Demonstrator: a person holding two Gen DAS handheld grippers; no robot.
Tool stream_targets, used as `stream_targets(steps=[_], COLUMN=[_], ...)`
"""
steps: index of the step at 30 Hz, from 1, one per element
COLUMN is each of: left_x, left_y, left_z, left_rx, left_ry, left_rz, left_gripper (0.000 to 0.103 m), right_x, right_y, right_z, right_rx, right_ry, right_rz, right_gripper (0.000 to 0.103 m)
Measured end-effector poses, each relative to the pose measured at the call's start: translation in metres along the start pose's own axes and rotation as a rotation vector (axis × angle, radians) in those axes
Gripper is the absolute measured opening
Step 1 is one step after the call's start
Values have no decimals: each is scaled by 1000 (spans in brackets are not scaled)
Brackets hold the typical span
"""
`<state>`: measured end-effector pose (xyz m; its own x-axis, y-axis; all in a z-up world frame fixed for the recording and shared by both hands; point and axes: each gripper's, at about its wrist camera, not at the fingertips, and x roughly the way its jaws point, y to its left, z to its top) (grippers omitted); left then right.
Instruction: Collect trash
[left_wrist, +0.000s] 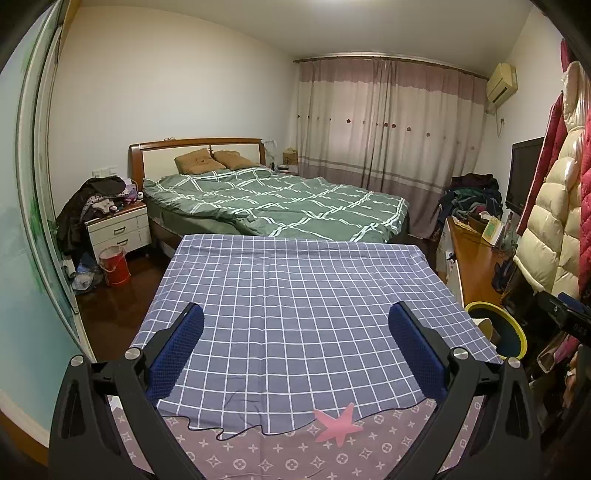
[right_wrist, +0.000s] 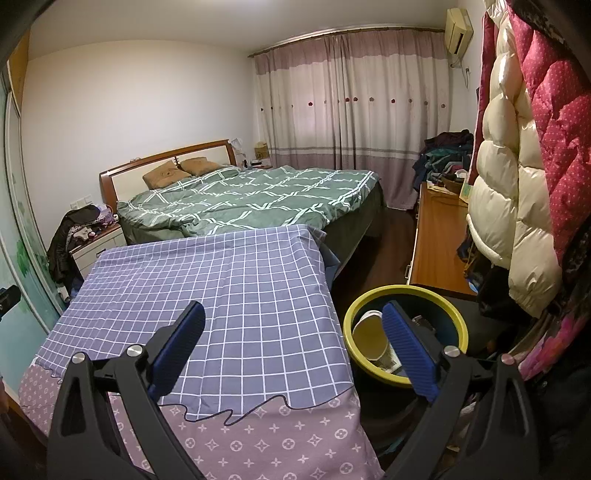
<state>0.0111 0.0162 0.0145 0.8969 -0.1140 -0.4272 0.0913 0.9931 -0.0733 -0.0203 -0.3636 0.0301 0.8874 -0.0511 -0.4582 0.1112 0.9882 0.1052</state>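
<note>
The left gripper (left_wrist: 295, 349) is held with its jaws spread wide and nothing between them, above the checked cloth (left_wrist: 295, 295) that covers the table. The right gripper (right_wrist: 293, 343) is likewise spread wide and empty, its right finger seen over the yellow-rimmed bin (right_wrist: 369, 295), which stands on the floor just beside the cloth's right edge. Pieces of trash (right_wrist: 371, 334), pale and paper-like, are seen inside the bin; no loose trash can be made out on the cloth, so the task is judged near its end or at a search stage. The step would be done well if the cloth and the floor beside the bin were scanned before any reach, and if anything found were released well within the rim. Beside the cloth's near edge, a pink star (left_wrist: 338, 424) and a monogram-style pattern are seen, but no brand name can be read; small characters on a dark device at the left view's right edge are too blurred to tell.
</note>
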Motion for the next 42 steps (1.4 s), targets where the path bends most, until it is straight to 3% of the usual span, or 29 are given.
stream_targets(steps=[42], left_x=[14], left_y=[-10], left_z=[-3], left_rx=[2], left_ry=[22], left_rz=[-43], left_gripper=[98], right_x=[6], right_y=[-2], right_z=[-2], right_rx=[5], right_ry=[17], right_rz=[5], right_gripper=[92])
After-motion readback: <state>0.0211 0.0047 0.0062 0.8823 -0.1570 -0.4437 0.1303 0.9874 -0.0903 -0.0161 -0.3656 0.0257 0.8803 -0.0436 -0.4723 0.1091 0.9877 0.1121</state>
